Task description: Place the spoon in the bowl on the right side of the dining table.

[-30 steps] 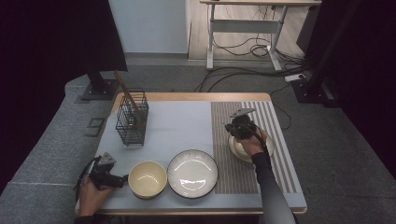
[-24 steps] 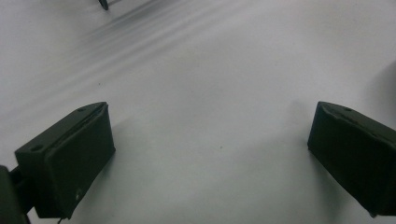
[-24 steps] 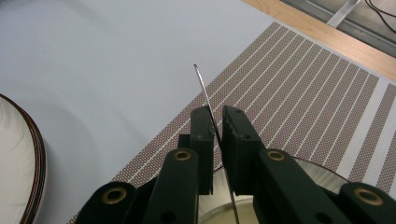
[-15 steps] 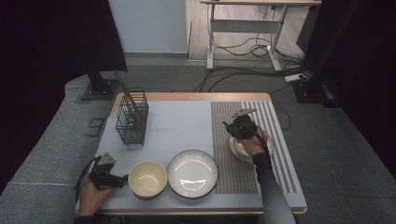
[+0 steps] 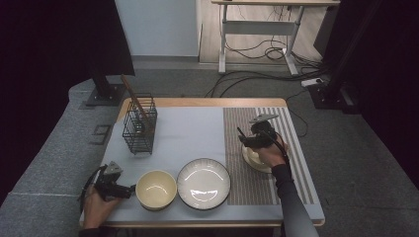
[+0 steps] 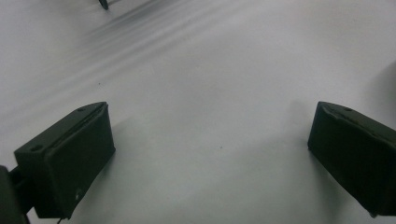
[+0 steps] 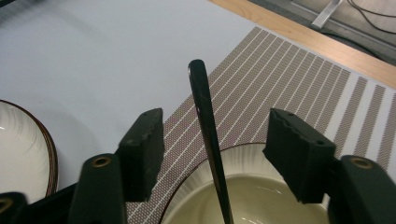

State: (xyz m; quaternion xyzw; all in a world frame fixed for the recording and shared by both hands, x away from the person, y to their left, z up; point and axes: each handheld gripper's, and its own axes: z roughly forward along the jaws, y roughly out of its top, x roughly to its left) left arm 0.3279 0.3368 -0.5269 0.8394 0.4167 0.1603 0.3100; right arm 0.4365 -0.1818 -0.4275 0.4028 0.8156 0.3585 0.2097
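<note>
We see a wooden table (image 5: pixel 207 102) covered by a pale grey mat (image 5: pixel 192 133), with a brown striped placemat (image 5: pixel 237 173) on its right part. We use the plate as landmark: a white ribbed plate (image 5: pixel 203 183) with dark rim sits at the near middle of the mat.

Left of the plate, just beside it, stands a cream bowl (image 5: pixel 156 189). Far behind and left of the plate stands a black wire basket (image 5: pixel 139 129) with a brown wooden stick (image 5: pixel 132 94) leaning out of it.

Right of the plate, on the striped placemat, sits a small cream bowl (image 5: pixel 254 160); in the right gripper view it shows as a ribbed bowl (image 7: pixel 252 196) with dark rim, and the plate's edge (image 7: pixel 23 140) shows at the left.

A dark spoon handle (image 7: pixel 208 130) rises out of that small bowl, leaning on its rim; the spoon's lower end is hidden.

We see the right gripper (image 5: pixel 257 136) above the small bowl, right of the plate. Its jaws have just been opening; they stand apart on both sides of the spoon handle with clear gaps, pads not touching it (image 7: pixel 215 154).

We see the left gripper (image 5: pixel 114 183) left of the cream bowl, far left of the plate, low over the mat. Its jaws stand wide, nothing between them, bare mat below (image 6: pixel 210 140).
</note>
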